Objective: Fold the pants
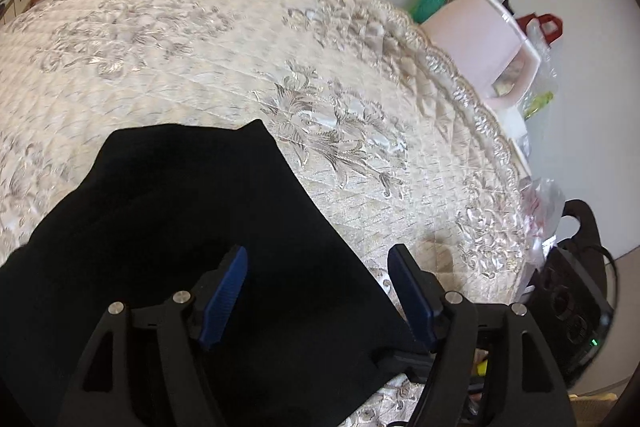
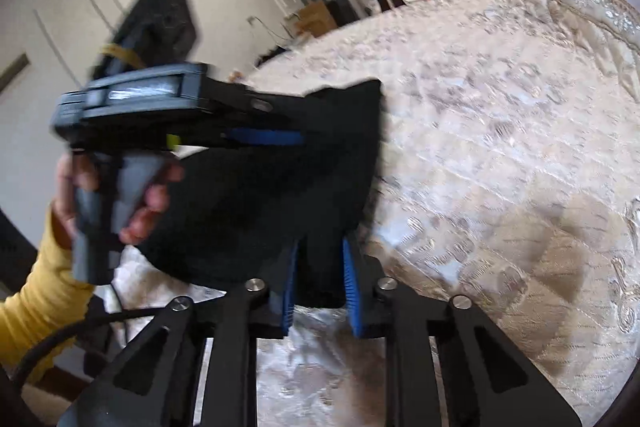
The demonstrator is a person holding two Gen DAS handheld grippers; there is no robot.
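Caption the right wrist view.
Right gripper pinches folded black fabric pants on quilted cream bedspread.

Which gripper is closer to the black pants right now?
Right. The right gripper is clamped on a fold of the black pants at their near edge. The left gripper hangs open just above the pants, gripping nothing.

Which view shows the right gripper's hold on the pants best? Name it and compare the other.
The right wrist view: the right gripper is closed on a fold of the black pants. The left wrist view shows only the pants under the open left gripper, not that hold.
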